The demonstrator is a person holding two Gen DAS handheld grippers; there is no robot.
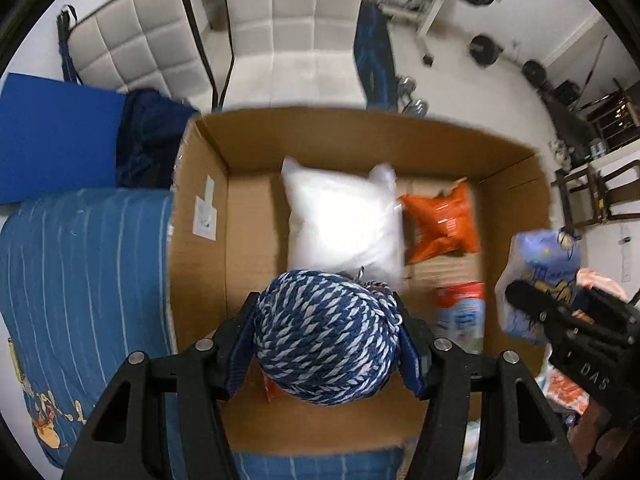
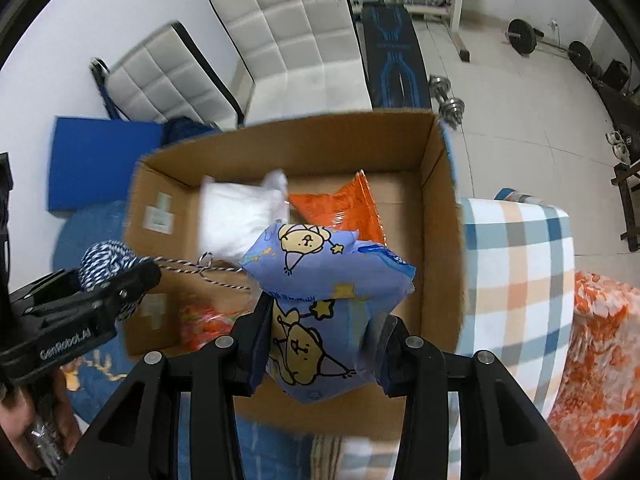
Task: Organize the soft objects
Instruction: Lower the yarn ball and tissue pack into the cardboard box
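My left gripper [image 1: 326, 344] is shut on a blue-and-white yarn ball [image 1: 326, 338] and holds it over the near part of an open cardboard box [image 1: 200, 248]. It also shows at the left of the right wrist view [image 2: 120, 280], a loose strand trailing from the yarn ball [image 2: 106, 260]. My right gripper [image 2: 320, 340] is shut on a lilac cartoon-print soft pack [image 2: 320, 280] above the box's [image 2: 440, 220] near edge; the pack [image 1: 540, 264] also shows at the right of the left wrist view. Inside the box lie a white pillow [image 1: 344, 224], an orange packet [image 1: 440, 220] and a red-and-blue pack [image 1: 460, 312].
The box rests on a blue striped blanket [image 1: 80, 280]. A plaid blanket [image 2: 520, 280] and an orange floral cloth [image 2: 600, 340] lie to its right. White padded chairs [image 1: 296, 28], a blue mat [image 1: 56, 136] and gym weights [image 2: 524, 36] stand beyond.
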